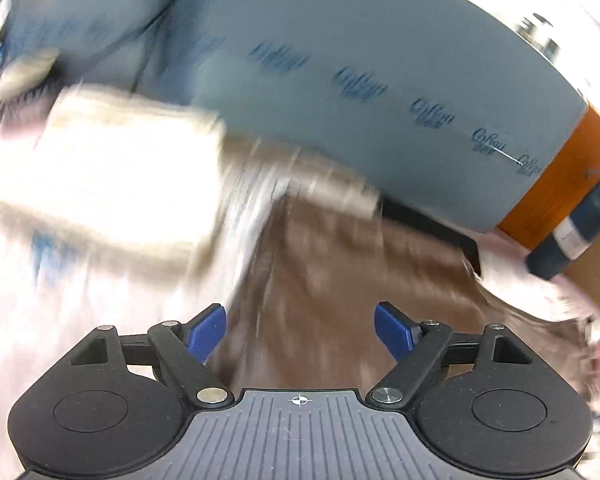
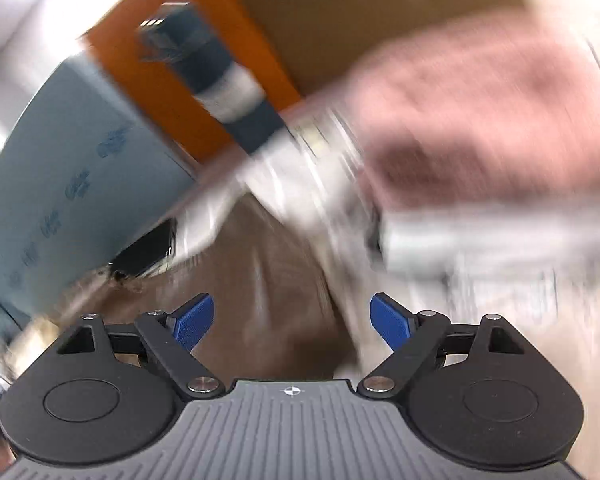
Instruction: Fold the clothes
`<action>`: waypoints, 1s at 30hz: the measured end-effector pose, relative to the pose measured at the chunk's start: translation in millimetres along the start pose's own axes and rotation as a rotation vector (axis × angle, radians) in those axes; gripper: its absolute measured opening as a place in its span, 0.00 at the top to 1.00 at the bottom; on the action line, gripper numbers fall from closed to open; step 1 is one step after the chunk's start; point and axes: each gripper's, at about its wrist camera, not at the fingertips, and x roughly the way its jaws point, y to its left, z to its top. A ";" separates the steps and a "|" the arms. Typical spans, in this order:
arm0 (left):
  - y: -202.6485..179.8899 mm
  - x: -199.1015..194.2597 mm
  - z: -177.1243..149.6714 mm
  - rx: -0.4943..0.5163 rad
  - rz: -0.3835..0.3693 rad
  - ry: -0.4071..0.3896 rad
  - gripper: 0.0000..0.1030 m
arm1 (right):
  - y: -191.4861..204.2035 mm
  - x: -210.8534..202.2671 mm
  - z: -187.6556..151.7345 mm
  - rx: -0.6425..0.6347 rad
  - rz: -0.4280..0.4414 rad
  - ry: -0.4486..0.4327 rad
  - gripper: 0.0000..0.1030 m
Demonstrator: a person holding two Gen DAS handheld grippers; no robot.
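Clothes lie blurred under both cameras: one brown garment [image 1: 340, 280] in the middle, one cream-white folded piece [image 1: 112, 168] to its left, and, in the right wrist view, one pink piece [image 2: 480, 120] at the right with a pale grey-white one [image 2: 480, 248] beneath it. Whether they rest on a surface I cannot tell. The brown garment runs away from the cameras, its long axis roughly along the fingers, and it narrows towards the far end in the right wrist view. Behind it stands one long grey-blue padded edge [image 1: 380, 80] with a row of printed blue logos, then one orange panel [image 1: 560, 184] crossed by one dark blue strap with a white band [image 1: 576, 232]; a small black object [image 1: 440, 232] sits at the foot of the padded edge. The left hand-held gripper [image 1: 300, 330] is spread wide over the brown garment, pinching nothing. The right hand-held gripper [image 2: 292, 320] is likewise spread, nothing between its blue pads [image 2: 194, 322].
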 end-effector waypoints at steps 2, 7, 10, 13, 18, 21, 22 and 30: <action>8.9 -8.5 -18.8 -0.043 -0.020 0.025 0.20 | -21.9 4.7 -16.5 0.179 0.086 0.072 0.18; 27.3 -0.6 -49.7 -0.247 -0.145 0.109 0.21 | -40.5 27.6 -36.4 0.396 0.209 0.083 0.18; 29.1 13.7 -51.4 -0.287 -0.216 0.092 0.20 | -33.8 40.4 -36.2 0.395 0.240 0.021 0.18; 32.9 27.7 -53.4 -0.402 -0.213 0.055 0.22 | -29.9 54.2 -31.2 0.444 0.240 -0.035 0.24; 26.6 33.9 -54.1 -0.385 -0.131 -0.029 0.67 | -17.0 57.7 -26.5 0.442 0.194 -0.078 0.80; 24.9 29.8 -57.4 -0.341 -0.095 -0.038 0.85 | -12.2 48.7 -29.0 0.396 0.211 -0.101 0.91; 24.1 27.2 -57.9 -0.321 -0.089 -0.037 0.88 | -12.0 46.3 -29.7 0.387 0.214 -0.105 0.93; 15.1 -22.7 -75.5 -0.179 -0.160 0.006 0.95 | -41.5 -7.5 -36.8 0.369 0.215 -0.157 0.95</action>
